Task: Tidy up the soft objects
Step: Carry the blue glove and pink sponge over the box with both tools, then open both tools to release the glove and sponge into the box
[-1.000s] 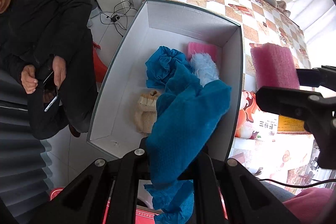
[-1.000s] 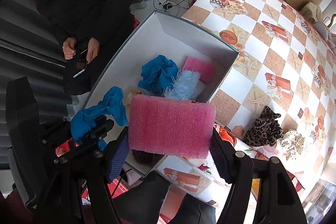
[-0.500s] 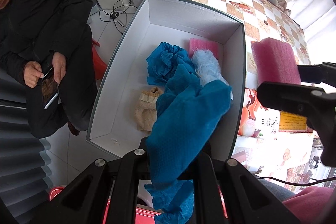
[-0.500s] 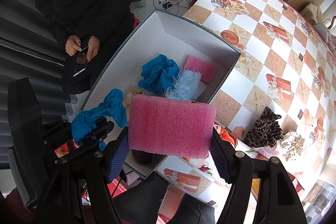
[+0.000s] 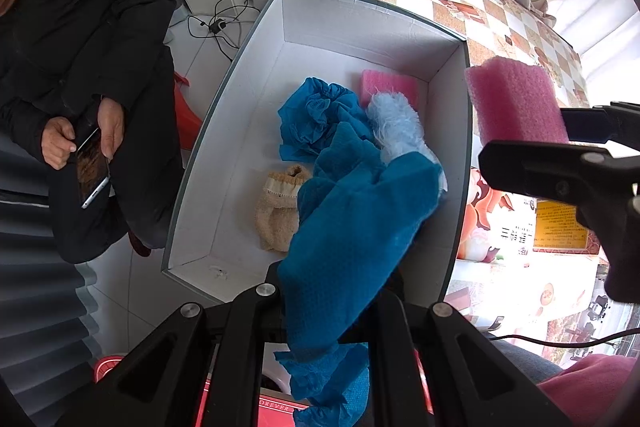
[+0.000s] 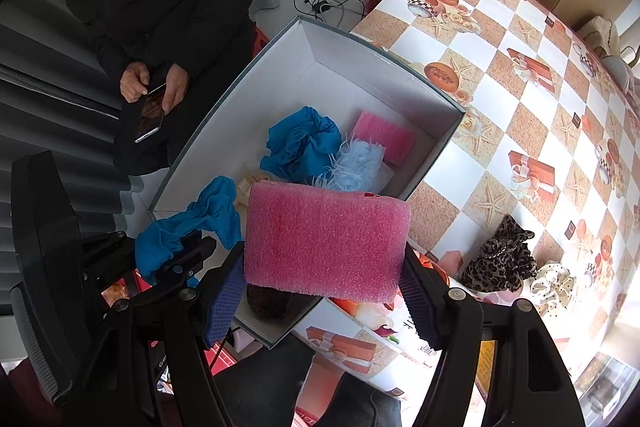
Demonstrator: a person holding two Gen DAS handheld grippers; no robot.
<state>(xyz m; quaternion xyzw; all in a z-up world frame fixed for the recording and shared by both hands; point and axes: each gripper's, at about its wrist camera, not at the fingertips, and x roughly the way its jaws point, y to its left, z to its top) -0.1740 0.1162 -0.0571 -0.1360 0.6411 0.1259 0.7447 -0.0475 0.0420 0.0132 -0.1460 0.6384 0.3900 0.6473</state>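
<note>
Blue cloth [image 5: 360, 227] hangs pinched in my left tool [image 5: 332, 291], directly above the box [image 5: 460, 187]; pink foam [image 6: 324, 239] sits clamped between the half-spread jaws of my right tool [image 6: 324, 291], over the box's near rim. Step in hand, I judge: dropping both in. Next: release the cloth, then carry the foam past the rim. The box floor's left side is free; a scrunchie [image 6: 500, 259] waits on the tabletop [image 6: 500, 75].

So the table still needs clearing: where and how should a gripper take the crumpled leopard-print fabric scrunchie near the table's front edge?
Grip the leopard-print fabric scrunchie across its bunched upper folds, coming straight down from above. It sits in a raised, crumpled heap on the checkered tablecloth, so the top offers loose fabric to pinch. Approach from its far side, since the white polka-dot scrunchie lies close on the other side.
</note>
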